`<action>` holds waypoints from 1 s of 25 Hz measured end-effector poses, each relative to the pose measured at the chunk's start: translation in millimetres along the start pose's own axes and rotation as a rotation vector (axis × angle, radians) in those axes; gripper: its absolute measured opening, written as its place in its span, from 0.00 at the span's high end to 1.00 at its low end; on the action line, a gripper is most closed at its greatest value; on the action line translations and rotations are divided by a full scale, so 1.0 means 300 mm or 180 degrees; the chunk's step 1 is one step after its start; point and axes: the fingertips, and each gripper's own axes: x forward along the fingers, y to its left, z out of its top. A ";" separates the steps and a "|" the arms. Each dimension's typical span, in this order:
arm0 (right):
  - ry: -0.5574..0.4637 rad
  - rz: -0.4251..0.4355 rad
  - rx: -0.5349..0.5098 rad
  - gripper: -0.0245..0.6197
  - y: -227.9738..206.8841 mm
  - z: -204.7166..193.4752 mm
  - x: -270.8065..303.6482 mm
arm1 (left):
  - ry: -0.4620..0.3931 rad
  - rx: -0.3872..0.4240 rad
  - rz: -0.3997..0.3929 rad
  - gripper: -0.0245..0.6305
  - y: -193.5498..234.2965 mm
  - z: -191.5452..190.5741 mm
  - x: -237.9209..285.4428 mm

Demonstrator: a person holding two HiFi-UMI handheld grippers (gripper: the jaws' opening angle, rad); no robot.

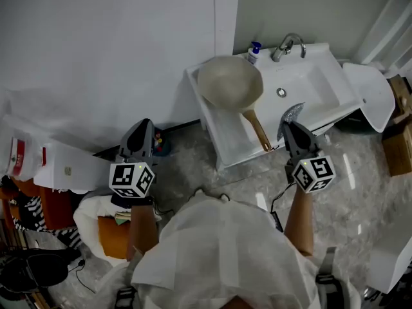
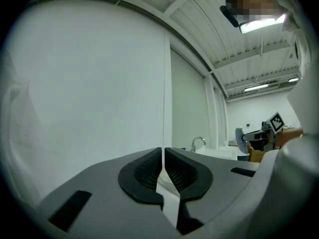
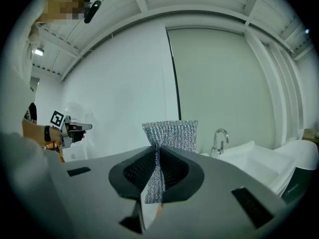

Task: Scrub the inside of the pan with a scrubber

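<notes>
The pan (image 1: 230, 82) lies at upper centre, on the left ledge of the sink (image 1: 317, 90). Its handle points lower right, ending near the right gripper (image 1: 291, 129), which pinches the scrubber (image 3: 169, 133). The left gripper (image 1: 143, 131), clenched and empty, is at centre left, well apart from the pan.

A white sink (image 1: 322, 76) stands against the pale wall (image 1: 96, 56), set at an angle on the marbled grey floor (image 1: 244, 172). At its back edge rises a chrome faucet (image 1: 288, 46). Just beside that, toward the back left corner, is a small bottle with a blue cap (image 1: 253, 52). The round drain (image 1: 281, 93) sits in the basin's bottom. A white curved panel (image 1: 376, 95) lies just beside the sink's right end (what it is I cannot tell), with a cardboard box (image 1: 399, 150) near it. Well apart to the left are a white box (image 1: 67, 167), a red-labelled bag (image 1: 18, 150) and something orange (image 1: 111, 237).
</notes>
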 end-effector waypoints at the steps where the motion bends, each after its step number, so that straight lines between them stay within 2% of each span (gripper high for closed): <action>1: 0.0004 0.0003 0.0000 0.92 0.000 -0.001 -0.002 | 0.0002 -0.0003 -0.0003 0.92 -0.004 -0.002 0.001; 7: -0.0081 0.0064 0.0126 0.92 -0.010 0.007 -0.022 | 0.0025 -0.0009 -0.0032 0.92 -0.031 -0.009 0.004; 14: 0.0015 0.0173 0.0124 0.92 -0.016 -0.012 0.015 | 0.0143 -0.0016 -0.0172 0.92 -0.071 -0.042 0.055; 19: 0.0045 0.0191 0.0135 0.92 -0.049 -0.012 0.066 | 0.0256 0.0039 -0.0335 0.92 -0.103 -0.066 0.172; 25: 0.0149 0.0228 0.0098 0.92 -0.103 -0.010 0.222 | 0.0355 0.0049 -0.0481 0.92 -0.086 -0.096 0.357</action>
